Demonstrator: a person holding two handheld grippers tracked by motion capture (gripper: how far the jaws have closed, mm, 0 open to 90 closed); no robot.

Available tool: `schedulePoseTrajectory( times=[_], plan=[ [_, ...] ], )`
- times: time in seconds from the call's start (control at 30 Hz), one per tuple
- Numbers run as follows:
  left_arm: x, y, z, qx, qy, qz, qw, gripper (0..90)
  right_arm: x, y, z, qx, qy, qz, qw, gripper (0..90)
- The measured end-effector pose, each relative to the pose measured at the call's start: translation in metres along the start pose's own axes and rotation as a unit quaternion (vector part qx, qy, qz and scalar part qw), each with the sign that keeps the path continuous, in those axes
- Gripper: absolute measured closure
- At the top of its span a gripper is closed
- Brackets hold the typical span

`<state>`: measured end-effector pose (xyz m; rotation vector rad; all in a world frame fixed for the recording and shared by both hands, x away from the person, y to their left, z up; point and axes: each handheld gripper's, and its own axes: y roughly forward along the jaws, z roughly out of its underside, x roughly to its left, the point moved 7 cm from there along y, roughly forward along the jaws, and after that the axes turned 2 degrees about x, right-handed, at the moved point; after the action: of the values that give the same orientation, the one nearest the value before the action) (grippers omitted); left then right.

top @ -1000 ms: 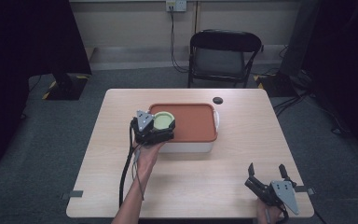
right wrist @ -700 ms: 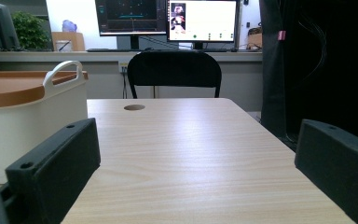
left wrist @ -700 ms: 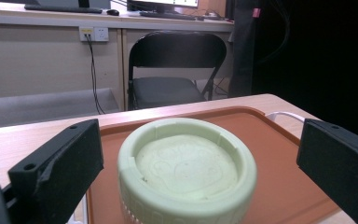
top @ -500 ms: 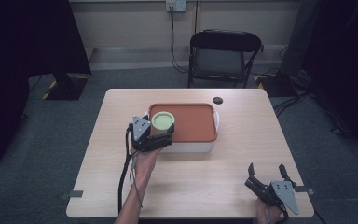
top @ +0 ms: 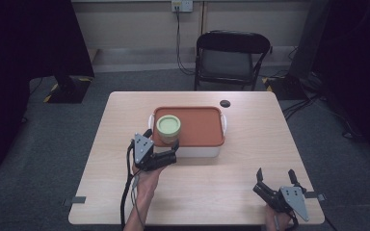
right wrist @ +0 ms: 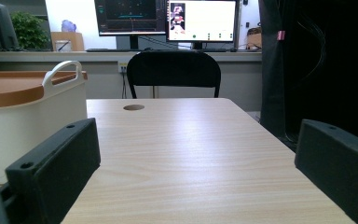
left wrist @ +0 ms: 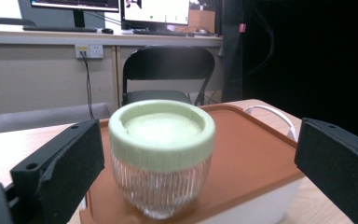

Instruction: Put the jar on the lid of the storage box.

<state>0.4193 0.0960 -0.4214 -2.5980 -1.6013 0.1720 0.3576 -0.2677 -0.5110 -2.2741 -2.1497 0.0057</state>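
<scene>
A ribbed glass jar with a pale green lid (top: 168,127) (left wrist: 162,154) stands upright on the left part of the orange lid (top: 197,126) (left wrist: 251,149) of a white box (top: 200,150). My left gripper (top: 162,145) (left wrist: 200,170) is open just in front of the jar. Its jaws stand wide to either side and touch nothing. My right gripper (top: 275,176) (right wrist: 196,177) is open at the table's front right, low over bare wood, with nothing between its jaws. The white box (right wrist: 32,116) with its handle lies to the left in the right gripper view.
A small black disc (top: 225,103) (right wrist: 134,107) lies on the wooden table (top: 250,159) behind the box. A black folding chair (top: 231,57) stands past the far edge. Bare table lies between the box and my right gripper.
My left gripper has drawn back toward the near edge, away from the jar, which stays on the orange lid. The right gripper has not moved.
</scene>
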Motion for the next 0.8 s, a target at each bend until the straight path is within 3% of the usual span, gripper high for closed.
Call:
schedulePoseTrajectory(
  times=[0.13,0.43,0.53,0.6,0.8],
  plan=[
    [-0.003,-0.010,0.012,-0.009,-0.004,-0.002,0.9999,1.1,0.000,0.000,0.000,0.000,0.000,0.000,1.0000,0.0],
    [-0.008,-0.032,0.033,-0.007,0.011,-0.012,0.9998,0.8,0.000,0.000,0.000,0.000,0.000,0.001,1.0000,0.0],
    [-0.008,-0.040,0.044,-0.003,0.021,-0.026,0.9994,0.0,0.000,0.000,0.000,0.000,0.000,0.001,1.0000,0.0],
    [-0.008,-0.047,0.051,-0.014,0.030,-0.035,0.9988,0.0,0.000,0.000,0.000,0.000,0.000,0.001,1.0000,0.0],
    [-0.004,-0.061,0.075,-0.021,0.023,-0.043,0.9986,0.0,0.000,0.000,0.000,0.000,0.000,0.002,1.0000,0.0]
  ],
)
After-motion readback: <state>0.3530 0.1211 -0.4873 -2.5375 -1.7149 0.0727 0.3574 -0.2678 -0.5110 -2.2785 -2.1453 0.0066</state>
